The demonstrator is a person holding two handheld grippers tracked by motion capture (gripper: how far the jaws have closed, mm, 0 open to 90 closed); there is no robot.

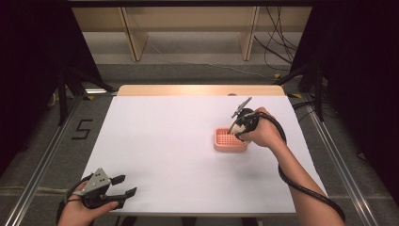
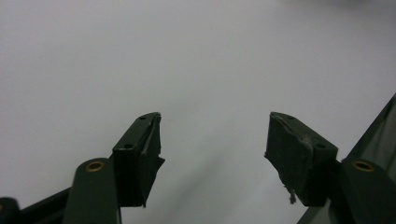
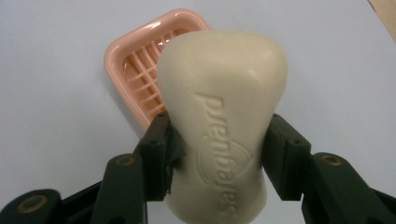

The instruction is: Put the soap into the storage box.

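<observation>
soap bar [image 3: 223, 130], cream and waisted, sits clamped across its middle in the right gripper [image 3: 219, 154], hanging just over the pink slatted soap dish [image 3: 140, 79] on the white table [image 1: 164, 150]. risk here: the smooth curved sides could squirt out of the pads, or it lands on the dish rim and tips it. embossed lettering reads upside down, maybe "prembales", not sure. left gripper [image 2: 212, 144] idles near the table's front edge, jaws apart, empty.

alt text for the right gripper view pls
A cream bar of soap with embossed lettering is clamped between the right gripper's two black jaws, above a pink slatted plastic soap dish on the white table.
</observation>
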